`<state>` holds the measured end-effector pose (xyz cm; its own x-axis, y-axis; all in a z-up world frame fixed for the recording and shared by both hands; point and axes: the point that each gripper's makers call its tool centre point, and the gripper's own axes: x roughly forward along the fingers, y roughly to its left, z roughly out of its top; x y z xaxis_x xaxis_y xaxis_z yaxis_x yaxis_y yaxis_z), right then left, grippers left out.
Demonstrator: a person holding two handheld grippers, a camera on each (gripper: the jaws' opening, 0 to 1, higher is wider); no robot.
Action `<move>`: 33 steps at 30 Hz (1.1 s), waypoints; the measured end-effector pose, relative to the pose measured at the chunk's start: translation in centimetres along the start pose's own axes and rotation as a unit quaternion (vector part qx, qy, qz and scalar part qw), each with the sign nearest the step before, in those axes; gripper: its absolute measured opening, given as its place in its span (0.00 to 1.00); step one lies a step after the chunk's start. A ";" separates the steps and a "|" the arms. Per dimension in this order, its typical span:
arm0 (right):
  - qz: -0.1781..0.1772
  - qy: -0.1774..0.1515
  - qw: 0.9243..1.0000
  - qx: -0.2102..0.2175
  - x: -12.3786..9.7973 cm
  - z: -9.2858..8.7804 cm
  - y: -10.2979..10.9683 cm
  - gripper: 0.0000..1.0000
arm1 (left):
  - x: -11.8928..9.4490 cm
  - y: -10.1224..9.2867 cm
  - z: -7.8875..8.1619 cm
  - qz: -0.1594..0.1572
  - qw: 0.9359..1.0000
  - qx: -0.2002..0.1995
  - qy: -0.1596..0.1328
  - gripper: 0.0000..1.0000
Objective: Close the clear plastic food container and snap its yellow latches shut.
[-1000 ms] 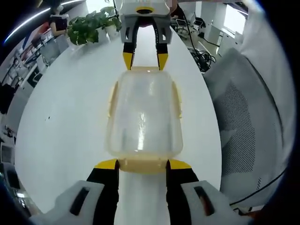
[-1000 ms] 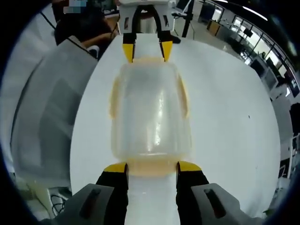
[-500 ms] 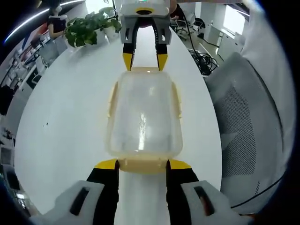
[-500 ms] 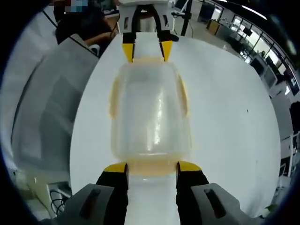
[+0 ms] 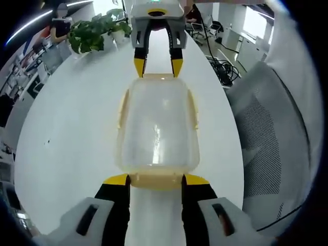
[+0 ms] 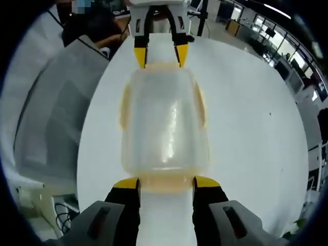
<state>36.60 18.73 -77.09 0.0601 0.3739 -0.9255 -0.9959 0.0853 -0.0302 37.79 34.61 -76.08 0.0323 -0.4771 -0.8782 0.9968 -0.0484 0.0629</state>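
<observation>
The left gripper [image 5: 155, 180] sits at one short end of the clear plastic food container [image 5: 158, 125], its yellow-tipped jaws spread apart, one at each corner of that end's yellow latch [image 5: 156, 180]. The right gripper [image 6: 166, 183] meets the opposite short end the same way, jaws parted and standing either side of the latch there [image 6: 166, 183]; whether the tips press on the plastic I cannot tell. Each gripper appears at the far end of the other's view.

The white table [image 5: 77, 123] is the largest thing here, a long oval stretching away, and the container rests on it between the two grippers, lid on top. To the right in the left gripper view a grey mesh chair [image 5: 266, 143] stands just beside the table edge. At the far left, potted green plants [image 5: 95, 32] stand on the table. Yellow side latches [image 5: 193, 110] run along the container's long edges.
</observation>
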 end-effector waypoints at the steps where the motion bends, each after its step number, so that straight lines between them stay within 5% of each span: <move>1: 0.001 0.001 1.000 0.000 0.0 -0.1 -0.1 0.38 | 0.1 0.1 0.0 0.000 1.000 0.000 0.000 0.38; 33: 0.018 0.003 1.000 0.016 0.6 -1.0 -1.1 0.38 | 1.7 1.2 -0.2 -0.019 1.000 -0.007 -0.013 0.38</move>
<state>37.65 17.94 -78.03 0.0242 0.3711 -0.9283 -0.9946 0.1025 0.0151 39.10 33.89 -77.55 -0.0065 -0.4985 -0.8669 0.9982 -0.0545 0.0239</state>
